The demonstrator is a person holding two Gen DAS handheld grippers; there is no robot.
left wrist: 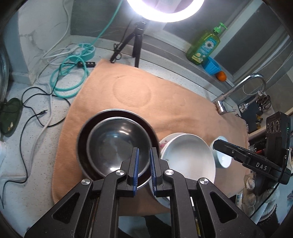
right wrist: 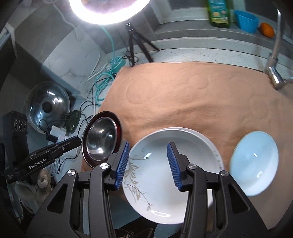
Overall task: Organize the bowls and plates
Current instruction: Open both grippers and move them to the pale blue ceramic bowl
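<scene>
left gripper: blue pads squeezed onto the near rim of the steel bowl, so it's pinching that edge. The near rim sits between the pads at about 6 o'clock of the bowl.
steel bowl: nested in a dark red-rimmed plate. In the right wrist view the pair look tipped up, with the near edge hidden behind the fingers.
right gripper: pads spread with nothing between them, hanging over the white plate. No contact that I can see.
white plate: printed twig pattern on its left side, sits on top of another white dish whose rim peeks out at 12 to 2 o'clock. Its near edge runs past the cloth's front edge.
blue bowl: pale, at 3 o'clock of the white plate, just beside it. Can't tell if the rims touch, it's blurry there.
tan cloth: everything sits along its near strip. The whole far half, 10 through 2 o'clock, is bare fabric with round dents pressed in, so plenty of room out there.
left edge: cloth stops just beside the dark plate at 9 o'clock, then speckled counter with a teal cable and black wires.
right edge: faucet right at the cloth's far corner, around 2 o'clock.
far edge: tripod feet touching the cloth's back hem at 12 o'clock, ring light above it. Green soap bottle on the ledge behind.
</scene>
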